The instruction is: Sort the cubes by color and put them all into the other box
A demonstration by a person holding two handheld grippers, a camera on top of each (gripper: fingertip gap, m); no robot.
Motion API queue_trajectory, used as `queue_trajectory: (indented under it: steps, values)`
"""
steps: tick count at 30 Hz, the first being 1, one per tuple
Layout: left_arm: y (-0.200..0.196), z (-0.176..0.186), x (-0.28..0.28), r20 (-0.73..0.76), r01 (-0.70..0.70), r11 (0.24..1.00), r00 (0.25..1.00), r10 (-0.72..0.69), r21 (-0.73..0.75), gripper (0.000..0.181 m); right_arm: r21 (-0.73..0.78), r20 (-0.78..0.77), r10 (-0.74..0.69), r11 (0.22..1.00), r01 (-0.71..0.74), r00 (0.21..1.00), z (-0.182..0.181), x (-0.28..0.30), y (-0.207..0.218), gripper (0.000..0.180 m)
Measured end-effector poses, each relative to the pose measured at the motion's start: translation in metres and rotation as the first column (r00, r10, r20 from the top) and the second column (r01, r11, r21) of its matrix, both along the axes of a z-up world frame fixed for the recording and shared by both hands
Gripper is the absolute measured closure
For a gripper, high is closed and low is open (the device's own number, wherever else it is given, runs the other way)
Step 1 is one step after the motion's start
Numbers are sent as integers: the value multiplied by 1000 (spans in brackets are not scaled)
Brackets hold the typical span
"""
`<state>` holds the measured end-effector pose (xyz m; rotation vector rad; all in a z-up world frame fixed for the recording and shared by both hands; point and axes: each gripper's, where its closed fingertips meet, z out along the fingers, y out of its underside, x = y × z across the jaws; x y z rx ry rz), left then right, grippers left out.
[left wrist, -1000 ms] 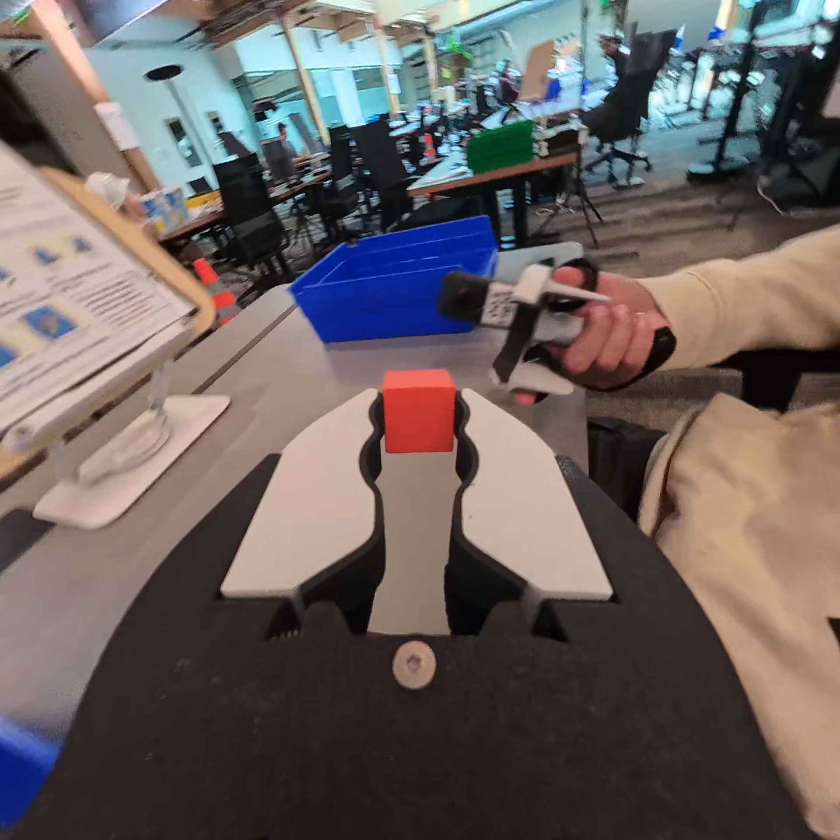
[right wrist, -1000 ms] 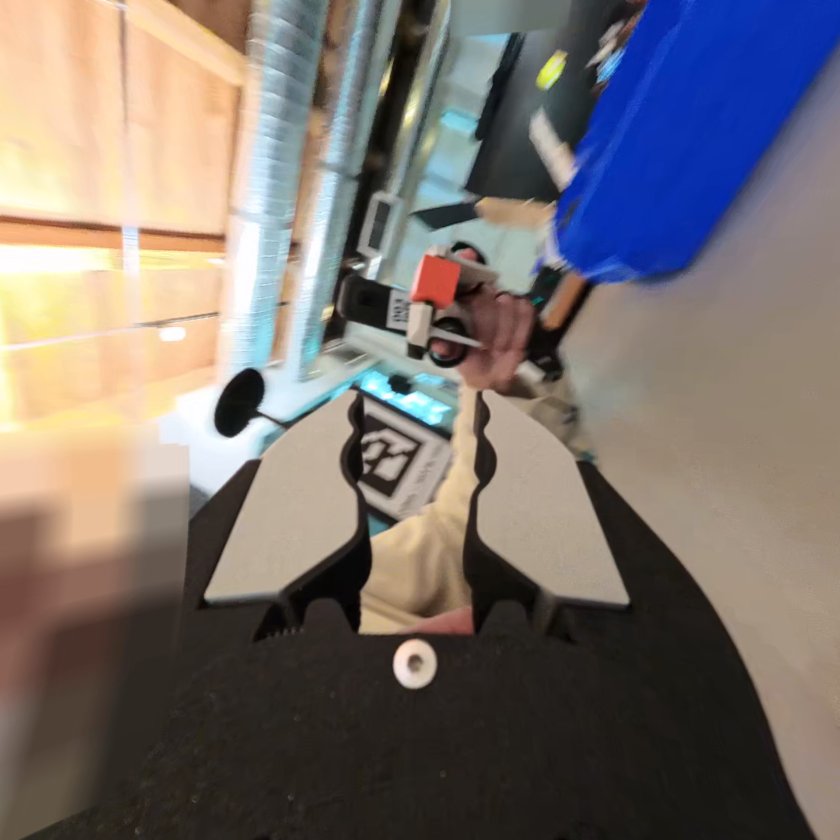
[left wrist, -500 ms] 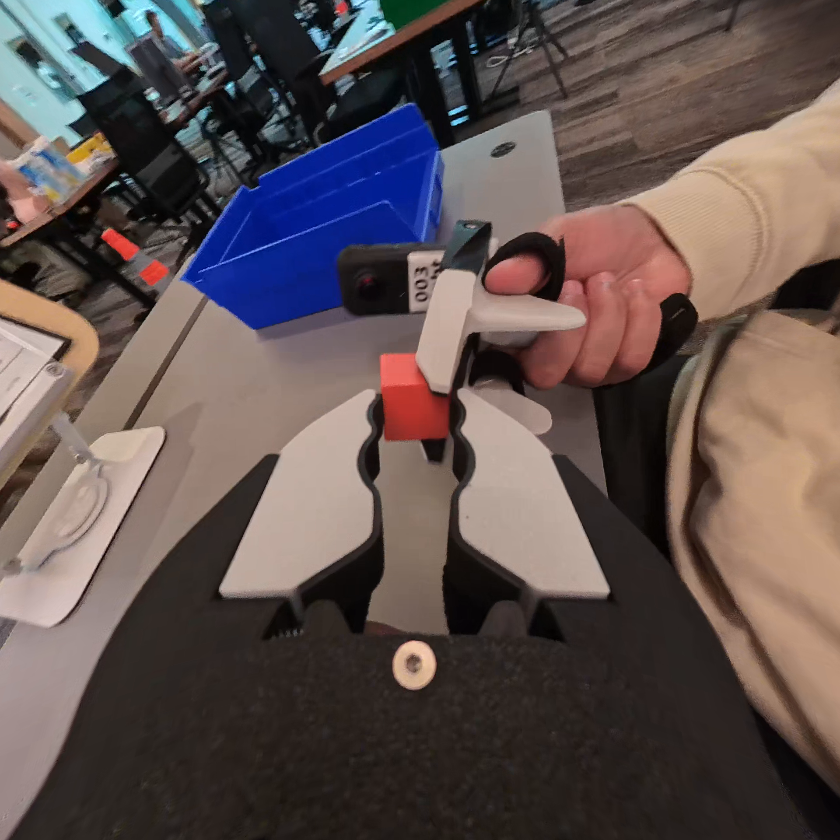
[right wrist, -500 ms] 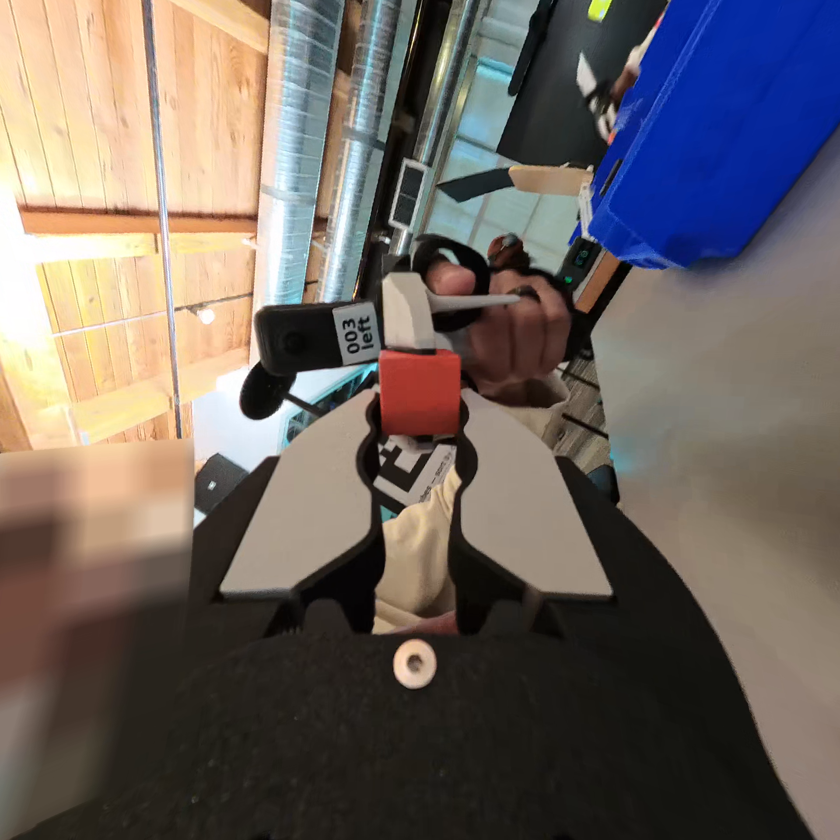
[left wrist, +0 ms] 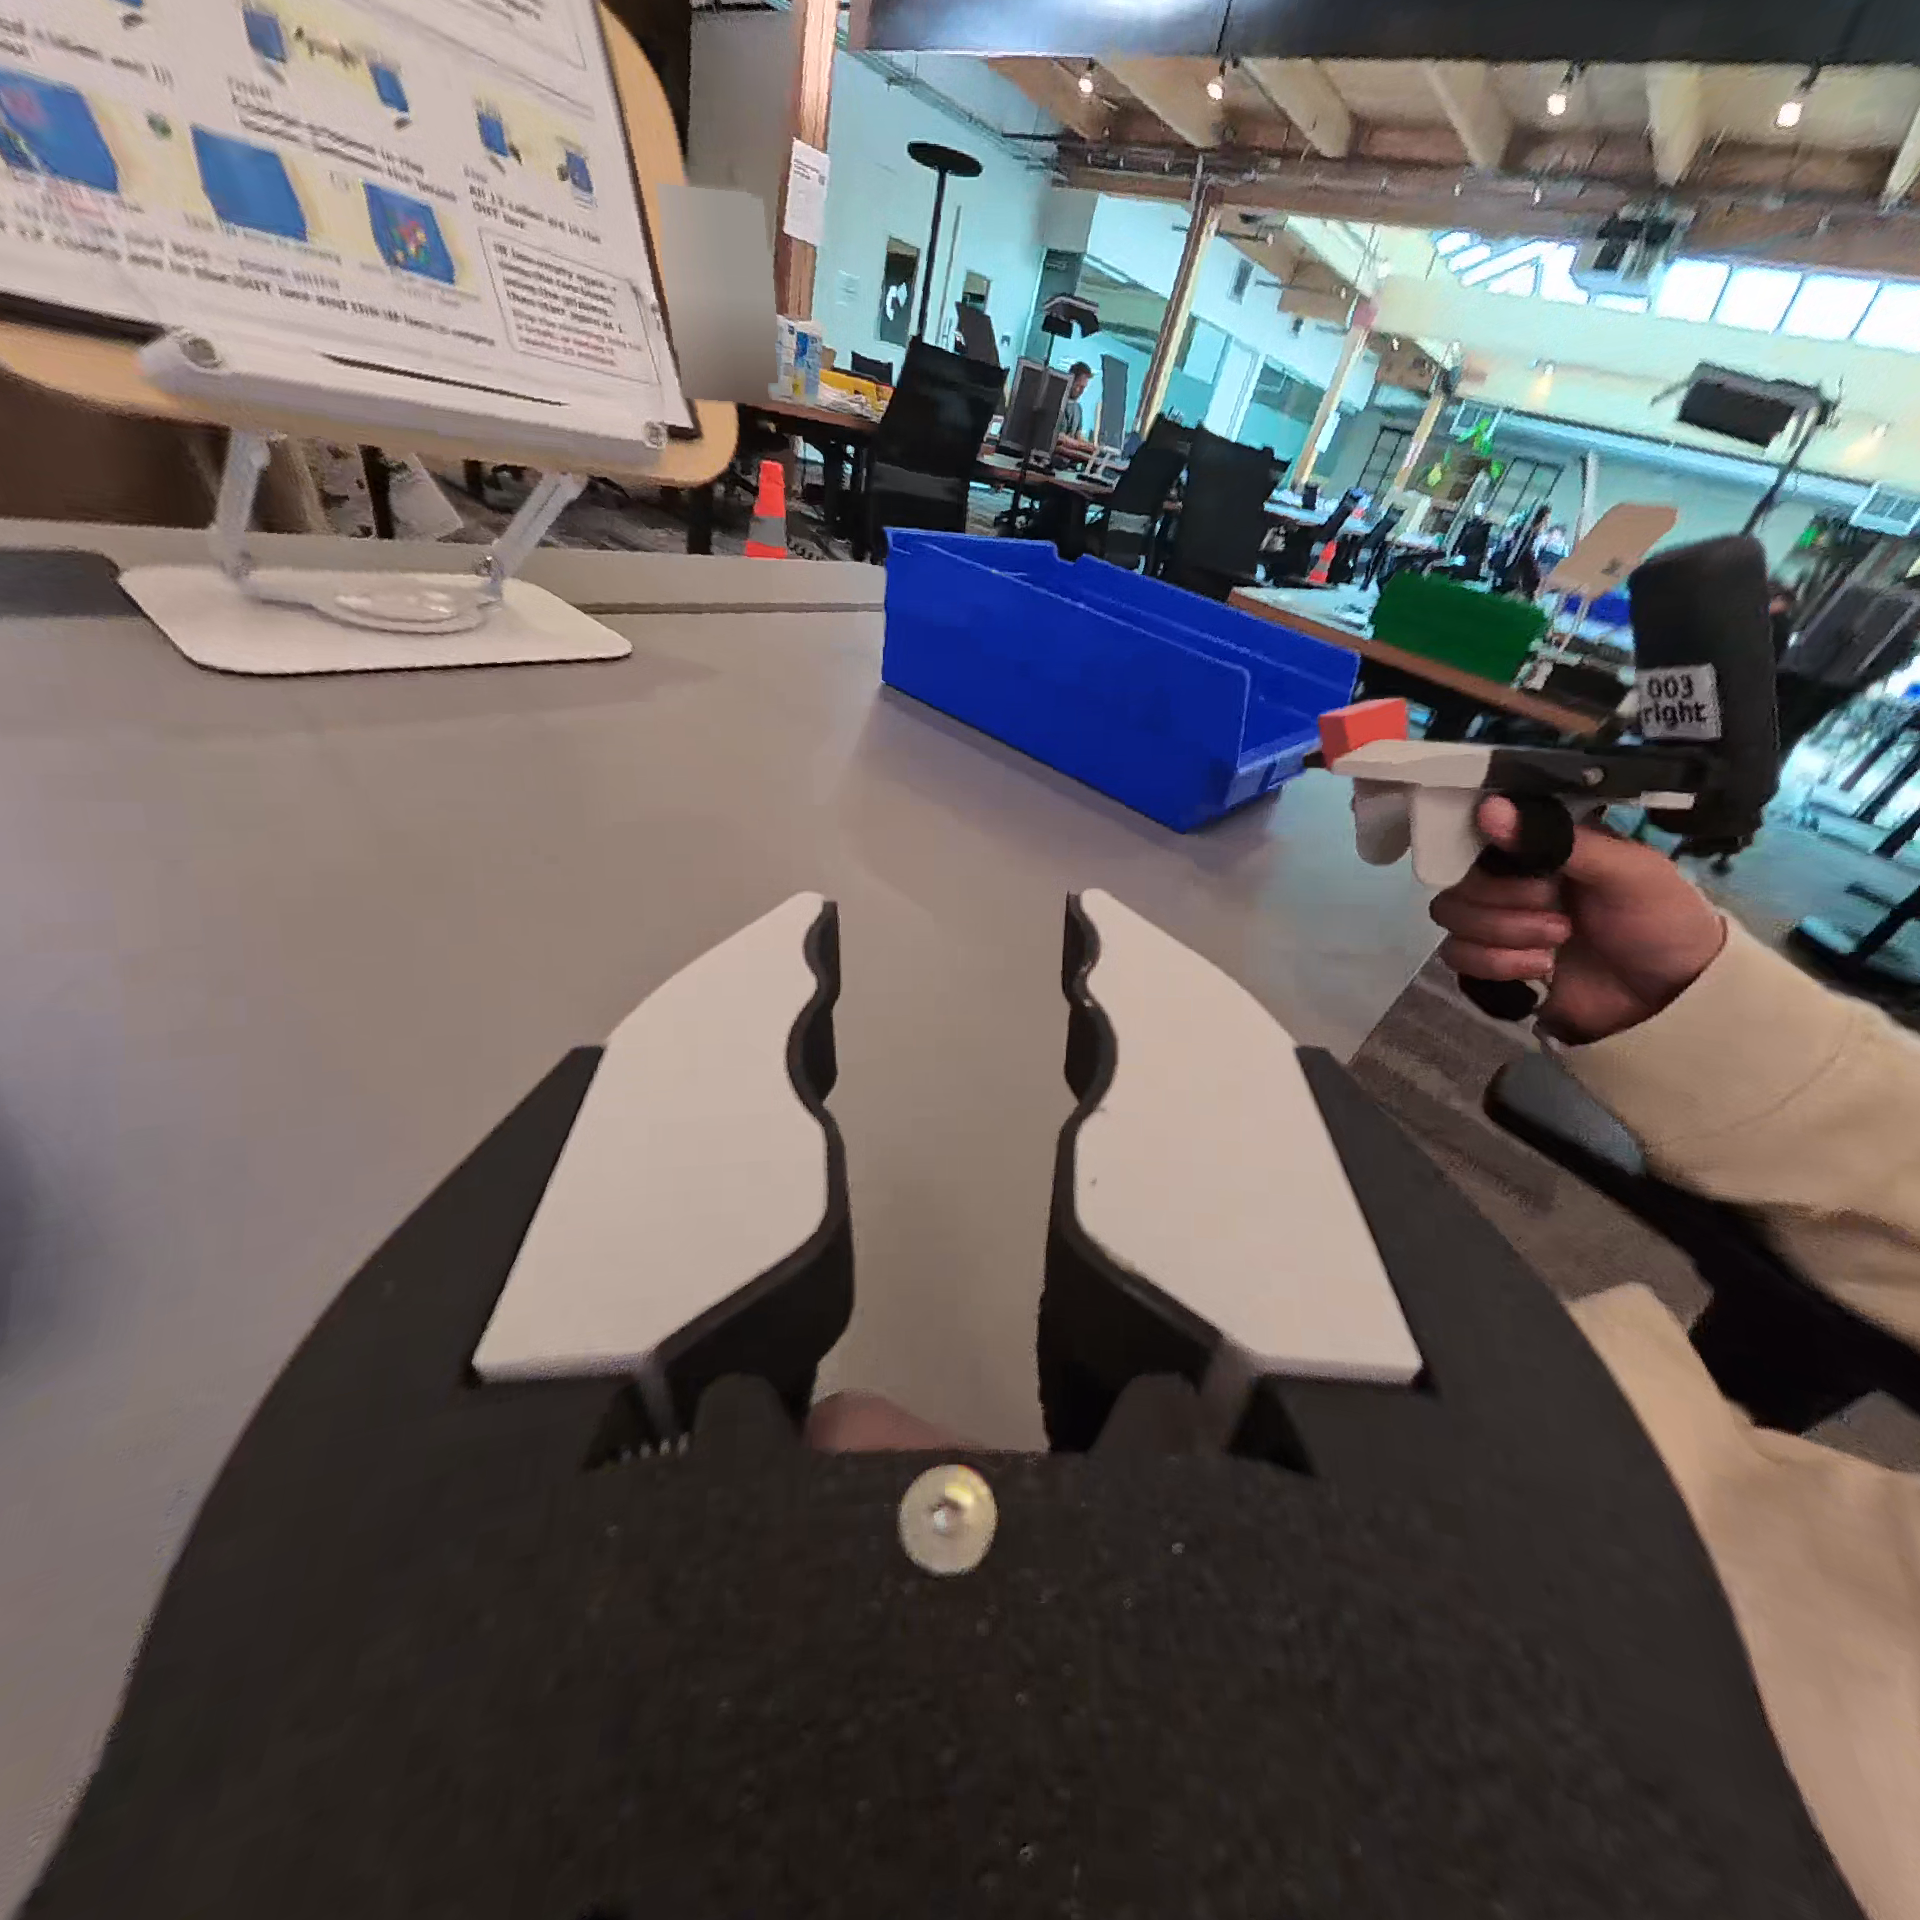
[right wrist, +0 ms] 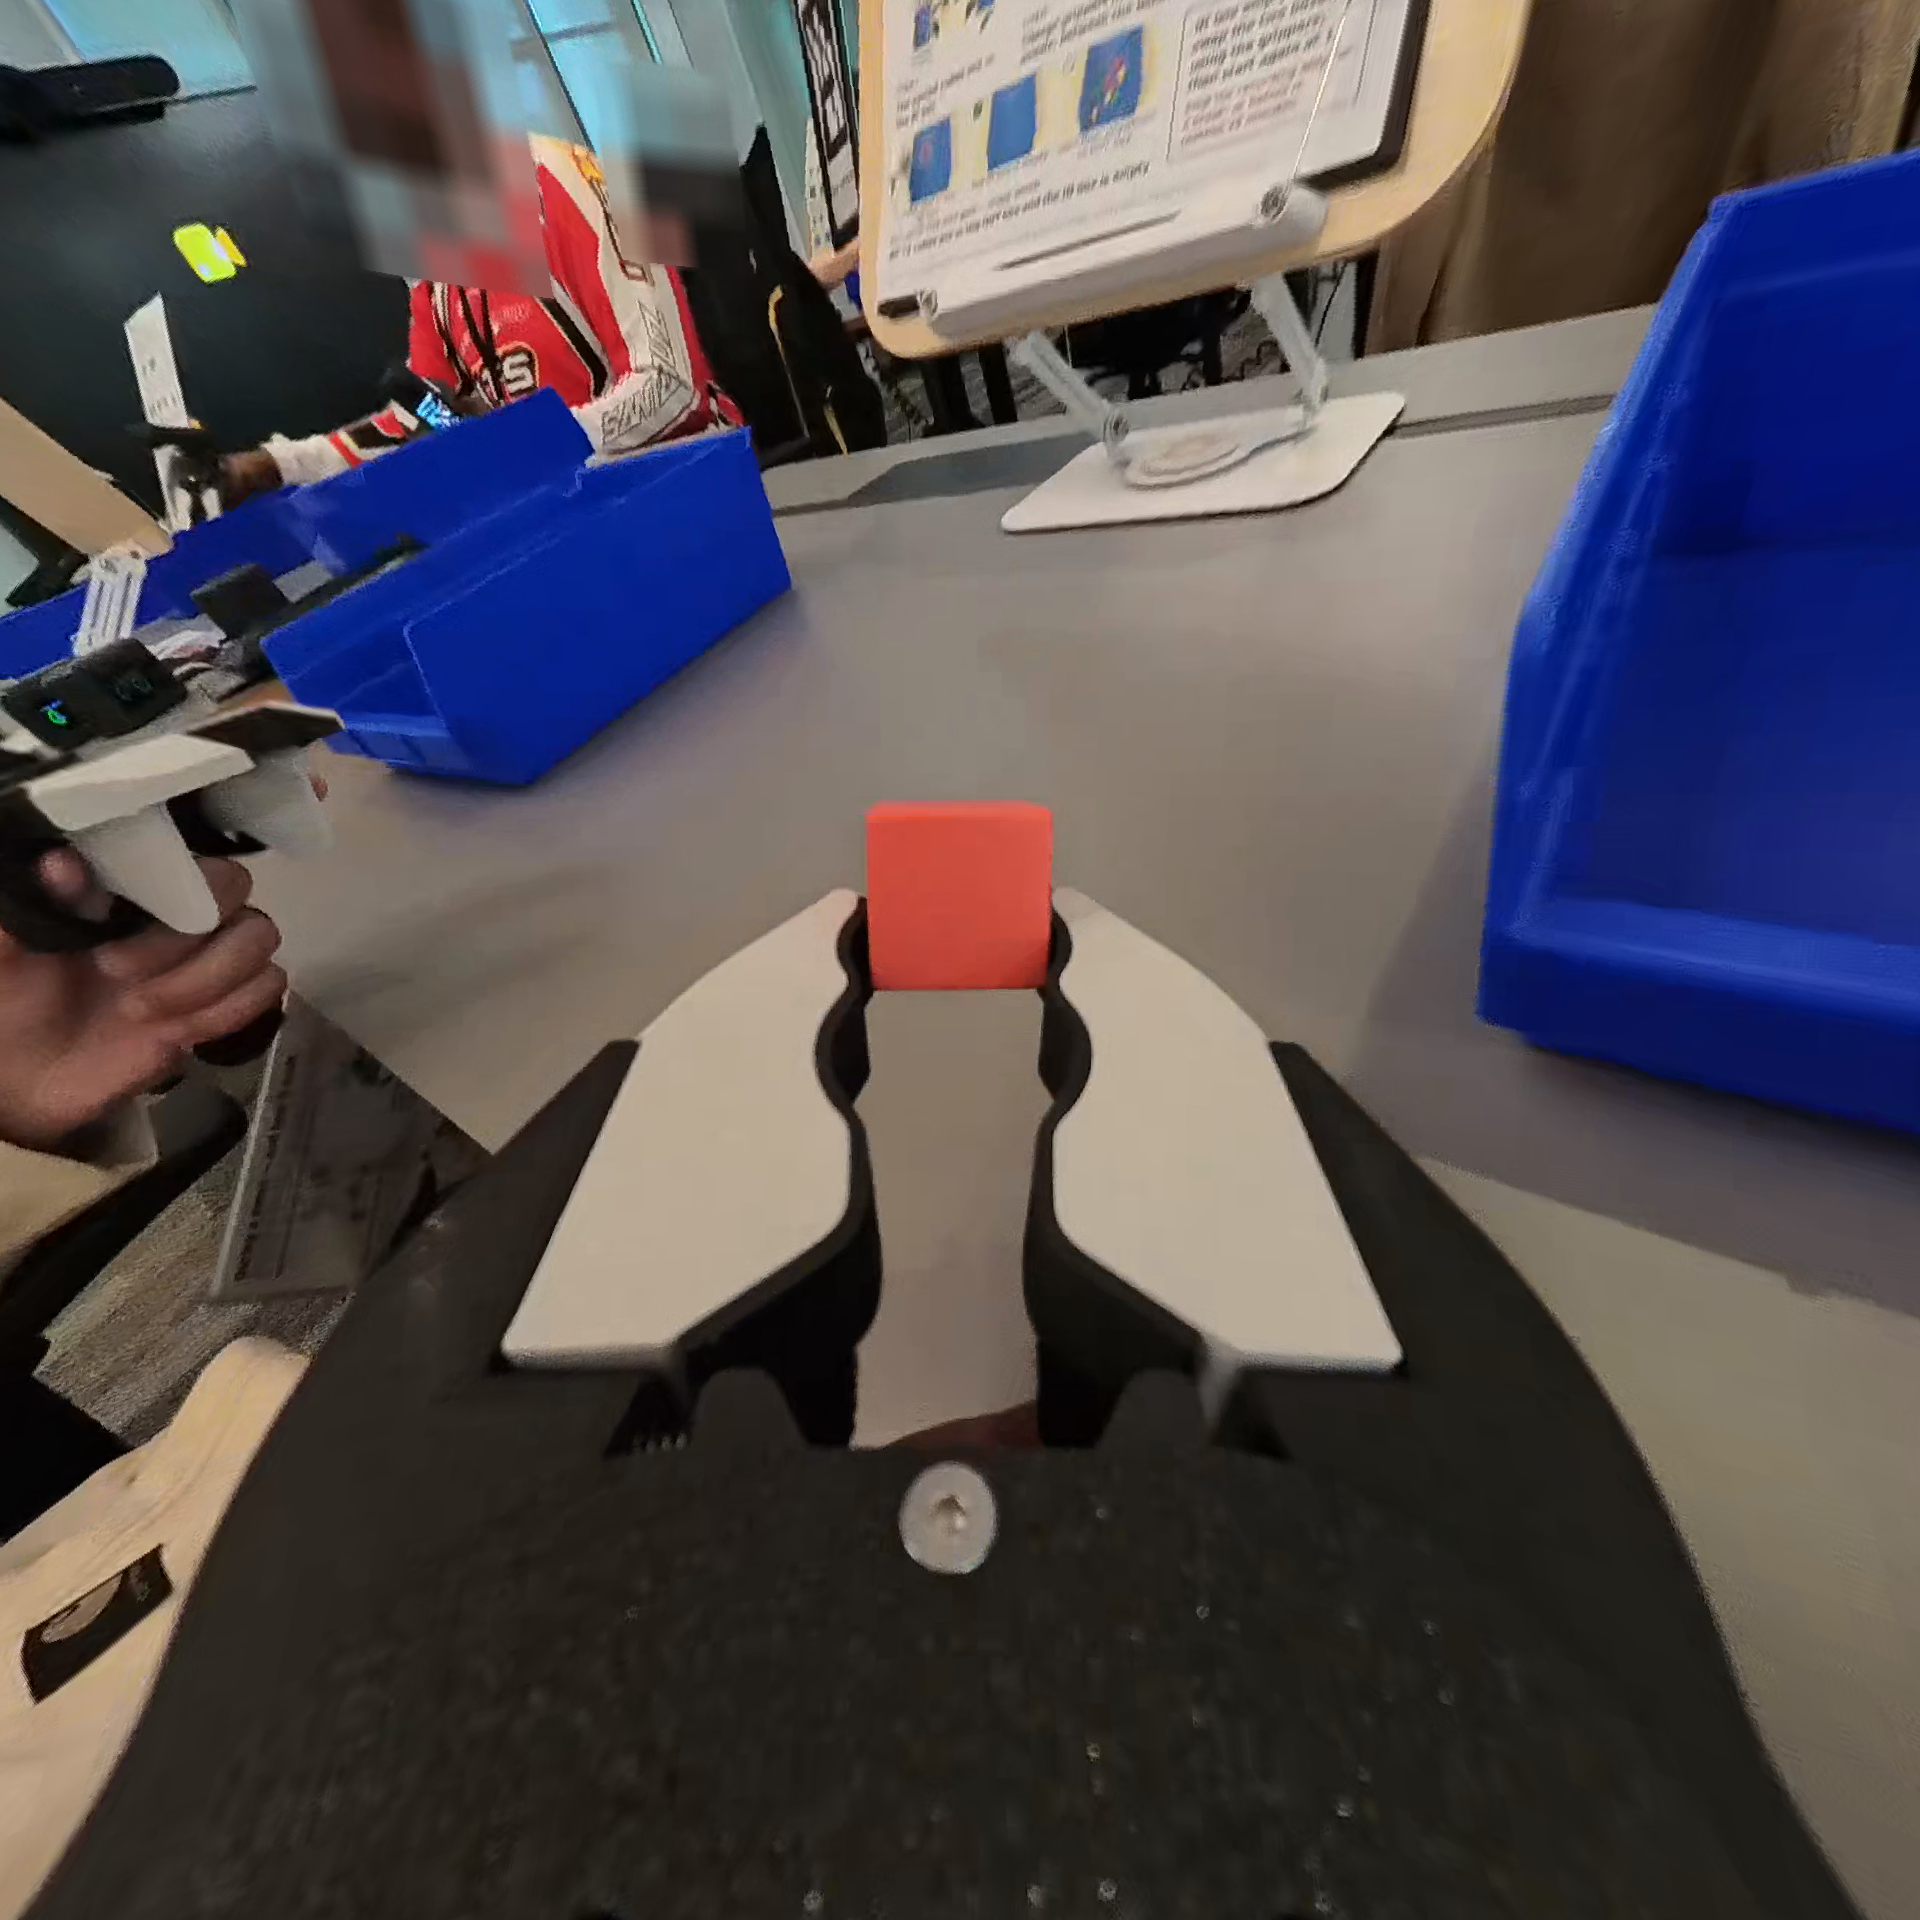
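My right gripper [right wrist: 958, 902] is shut on a red cube [right wrist: 958, 894] and holds it above the grey table [right wrist: 1195, 727]. A blue box [right wrist: 1714, 727] stands close on its right, and what shows of its inside is bare. A second blue box [right wrist: 540, 613] stands at the far left, its contents hidden. My left gripper [left wrist: 948, 914] is open and empty over the table. It also shows in the right wrist view [right wrist: 177, 790]. In the left wrist view the right gripper [left wrist: 1351, 758] holds the red cube [left wrist: 1363, 725] next to the blue box [left wrist: 1091, 675].
A white stand with an instruction sheet [left wrist: 384, 613] sits at the back of the table, also in the right wrist view [right wrist: 1205, 457]. The table's near edge runs by my hands [left wrist: 1392, 997]. A person in a red and white top [right wrist: 582, 343] sits behind the left box. Some 25 cm of space lies between my two pairs of fingers.
The red cube passed from my left gripper to my right one. The left gripper opened and drew away. The right gripper turned upright with the cube, toward the near blue box.
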<state>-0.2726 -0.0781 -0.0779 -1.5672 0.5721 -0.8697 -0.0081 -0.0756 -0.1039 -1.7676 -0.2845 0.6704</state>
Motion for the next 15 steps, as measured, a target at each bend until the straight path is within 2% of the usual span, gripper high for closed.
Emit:
queue_trajectory:
  steps: [3,6,8,10,12,15]
  values:
    - [3,2,-5,68,15,999,998,-12,-48,140,20,49,-26,999,25,998,12,19,1,150]
    - [3,3,-6,121,59,994,992,-48,-93,140,78,200,-216,976,205,956,41,88,16,150]
    - [5,-1,-6,99,57,995,994,-48,-88,141,-45,355,-228,965,260,907,42,136,34,151]
    - [5,-5,-3,71,64,994,996,-58,-83,142,-232,580,-82,937,260,810,26,173,58,150]
    - [2,-9,4,41,88,992,996,-85,-86,142,-380,764,127,881,282,633,9,206,81,150]
    - [-5,-13,15,-18,103,993,994,-104,-60,142,-585,806,469,725,365,360,-17,239,96,150]
